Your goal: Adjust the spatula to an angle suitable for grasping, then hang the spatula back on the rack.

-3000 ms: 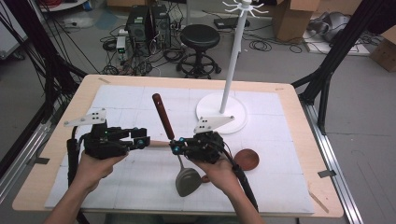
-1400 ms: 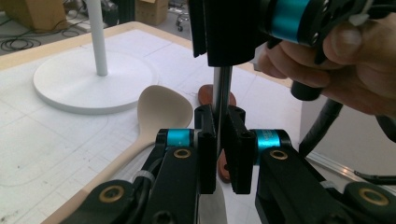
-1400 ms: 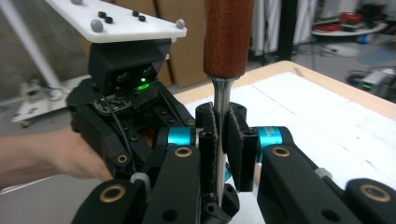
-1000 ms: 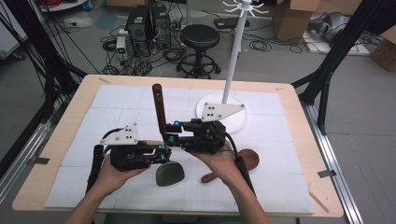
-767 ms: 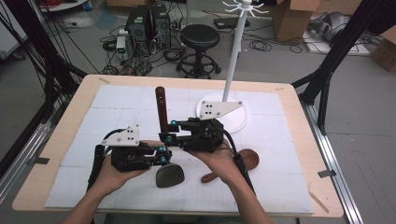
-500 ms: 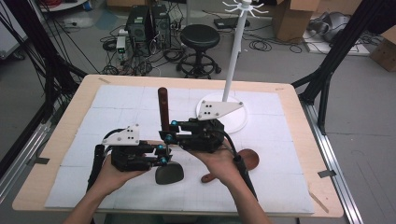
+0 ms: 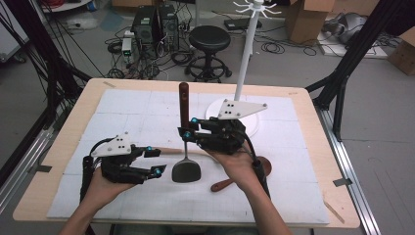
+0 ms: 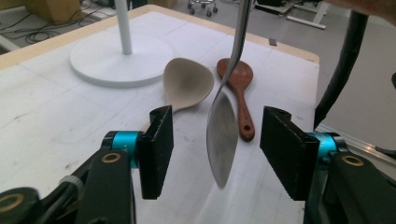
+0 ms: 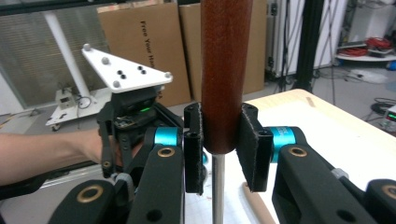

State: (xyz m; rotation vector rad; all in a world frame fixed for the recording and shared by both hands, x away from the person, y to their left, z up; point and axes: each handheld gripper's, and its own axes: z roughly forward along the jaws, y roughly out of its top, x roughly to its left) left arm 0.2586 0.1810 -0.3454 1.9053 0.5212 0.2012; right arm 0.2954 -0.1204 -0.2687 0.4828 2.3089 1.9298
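right gripper (image 7: 187, 127) clamping spatula (image 7: 184, 147) handle (upright) | left gripper (image 8: 215, 144) just opening, flanking blade, not touching

We saw a white stand (image 7: 243, 73) rising from its round base on the table (image 7: 313, 147). A pale wooden spoon (image 8: 187, 84) lay just before that base, a reddish-brown spoon (image 8: 238, 88) beside it, farther from the stand.

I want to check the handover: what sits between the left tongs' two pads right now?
The metal spatula blade hangs between the left tongs, untouched by either pad, in the left gripper view.
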